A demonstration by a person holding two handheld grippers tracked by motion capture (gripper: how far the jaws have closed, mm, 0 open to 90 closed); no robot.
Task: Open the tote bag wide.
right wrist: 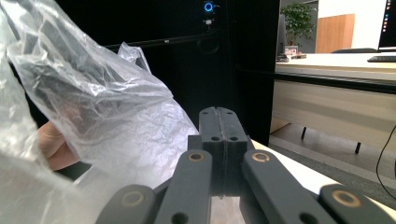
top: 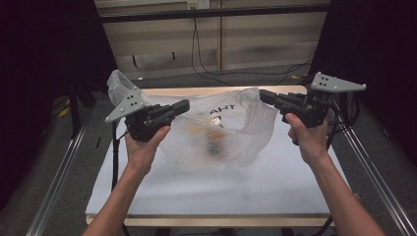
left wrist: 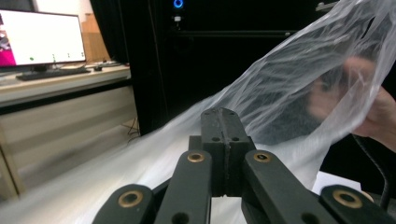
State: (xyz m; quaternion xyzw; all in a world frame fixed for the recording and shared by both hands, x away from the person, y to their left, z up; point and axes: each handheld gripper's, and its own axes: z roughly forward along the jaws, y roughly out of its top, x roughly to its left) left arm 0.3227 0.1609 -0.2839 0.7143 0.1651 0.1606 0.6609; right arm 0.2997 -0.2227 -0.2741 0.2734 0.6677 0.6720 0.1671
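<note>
plastic bag [top: 216,130] held stretched above the table [top: 221,191] centre, left gripper [top: 183,105] at 9 o'clock and right gripper [top: 263,94] at 3 o'clock each clamped on its film; lifted, contents blurred, set-down pending.

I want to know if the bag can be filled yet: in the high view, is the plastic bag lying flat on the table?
No: the plastic bag is stretched between the left gripper and the right gripper, its upper edge raised.

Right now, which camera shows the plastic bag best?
The high view: the whole bag hangs stretched between the left gripper and right gripper. Each gripper view shows just crinkled film beside shut jaws.
</note>
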